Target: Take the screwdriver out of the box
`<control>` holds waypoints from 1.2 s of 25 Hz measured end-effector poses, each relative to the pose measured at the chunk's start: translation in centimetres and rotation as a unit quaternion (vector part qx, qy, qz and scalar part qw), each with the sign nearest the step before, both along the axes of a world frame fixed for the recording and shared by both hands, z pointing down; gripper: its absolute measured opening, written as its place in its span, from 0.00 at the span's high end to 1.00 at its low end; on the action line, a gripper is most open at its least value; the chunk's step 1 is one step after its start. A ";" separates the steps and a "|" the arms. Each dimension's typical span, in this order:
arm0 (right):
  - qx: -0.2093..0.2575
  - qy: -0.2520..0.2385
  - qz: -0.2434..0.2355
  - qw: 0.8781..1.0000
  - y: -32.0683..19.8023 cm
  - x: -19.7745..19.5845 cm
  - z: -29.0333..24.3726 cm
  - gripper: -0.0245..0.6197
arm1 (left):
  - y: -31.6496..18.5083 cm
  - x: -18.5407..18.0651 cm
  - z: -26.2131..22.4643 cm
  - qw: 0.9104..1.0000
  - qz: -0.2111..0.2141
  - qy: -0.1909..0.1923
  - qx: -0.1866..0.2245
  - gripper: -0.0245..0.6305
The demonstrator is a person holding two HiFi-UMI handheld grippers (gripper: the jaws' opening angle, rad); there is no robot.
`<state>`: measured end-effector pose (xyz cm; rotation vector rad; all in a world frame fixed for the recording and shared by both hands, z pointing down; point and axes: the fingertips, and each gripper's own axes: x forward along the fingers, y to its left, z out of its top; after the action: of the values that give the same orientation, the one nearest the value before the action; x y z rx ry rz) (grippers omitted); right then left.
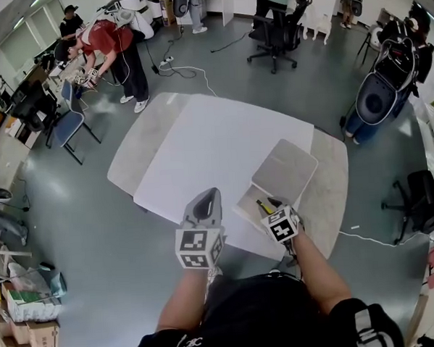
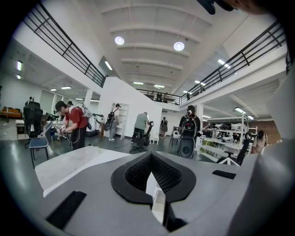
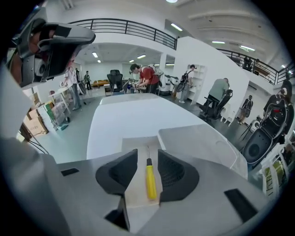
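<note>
The screwdriver (image 3: 150, 179) lies flat in the open box (image 3: 133, 144), between the jaws of the right gripper (image 3: 147, 159), which stand apart and do not press on it. The left gripper (image 2: 151, 161) is closed and empty, beside the white table (image 1: 200, 134).

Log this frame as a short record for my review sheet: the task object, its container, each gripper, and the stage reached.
screwdriver: yellow handle, lying flat in the box, shaft pointing away from the right gripper
box: open, lid swung aside, near the table edge
right gripper: open, a jaw on either side of the screwdriver, pads not pressing it
left gripper: shut, nothing held, left of the box
stage: screwdriver not yet gripped, still in the box
</note>
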<state>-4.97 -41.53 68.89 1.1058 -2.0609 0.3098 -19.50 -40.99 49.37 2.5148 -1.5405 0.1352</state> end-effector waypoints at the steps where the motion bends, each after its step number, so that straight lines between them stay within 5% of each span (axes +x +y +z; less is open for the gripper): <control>1: -0.005 0.007 -0.006 1.000 0.0 0.0 0.4 0.80 | 0.0 -0.1 0.2 1.000 -0.002 0.000 -0.002 0.95; 11: -0.065 0.092 -0.049 0.992 -0.4 -0.6 4.8 0.79 | 0.1 -2.5 0.8 1.000 -0.022 0.004 -0.010 0.95; 30: -0.140 0.186 -0.012 0.972 -2.8 0.0 11.2 0.79 | -0.2 -6.8 0.9 0.998 -0.063 -0.011 -0.011 0.95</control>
<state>-5.01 -44.32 80.08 0.8902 -1.6398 0.3398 -26.26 -41.19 50.30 2.3993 -1.6897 0.1620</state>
